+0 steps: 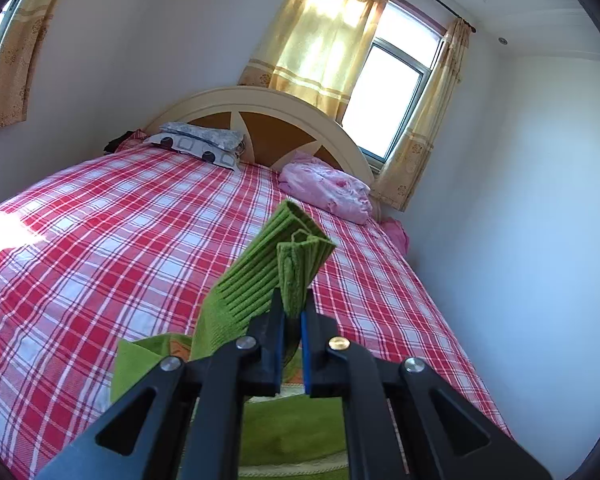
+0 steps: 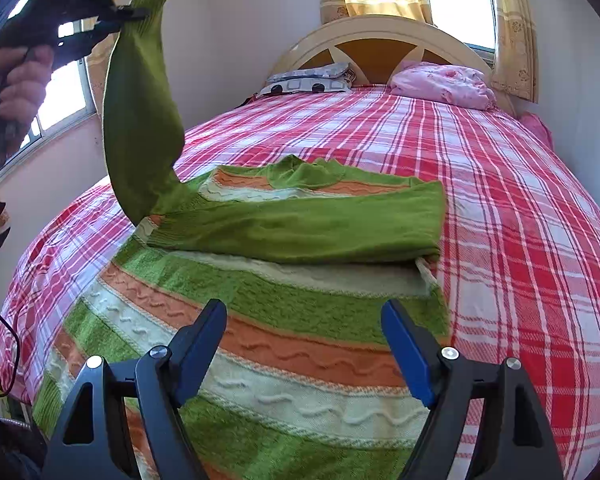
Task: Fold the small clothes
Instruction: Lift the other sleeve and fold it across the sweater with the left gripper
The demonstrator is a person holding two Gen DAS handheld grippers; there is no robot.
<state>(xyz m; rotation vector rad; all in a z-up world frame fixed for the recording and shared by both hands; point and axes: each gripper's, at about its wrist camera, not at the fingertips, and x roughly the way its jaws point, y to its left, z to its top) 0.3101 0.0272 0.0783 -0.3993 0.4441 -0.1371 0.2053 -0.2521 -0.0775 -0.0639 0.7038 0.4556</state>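
A small green, orange and white striped sweater (image 2: 268, 320) lies flat on the plaid bed. Its right sleeve (image 2: 320, 228) is folded across the chest. My left gripper (image 1: 292, 304) is shut on the ribbed green cuff (image 1: 300, 268) of the left sleeve and holds it high above the bed; in the right wrist view that gripper (image 2: 136, 14) shows at upper left with the sleeve (image 2: 140, 120) hanging from it. My right gripper (image 2: 304, 316) is open and empty, just above the sweater's lower body.
The red and white plaid bed (image 2: 520, 220) fills both views. A grey patterned pillow (image 1: 198, 144) and a pink bundle (image 1: 328, 192) lie by the headboard (image 1: 260, 120). A wall (image 1: 520, 200) runs along the bed's right side. Curtained windows (image 1: 384, 100) stand behind.
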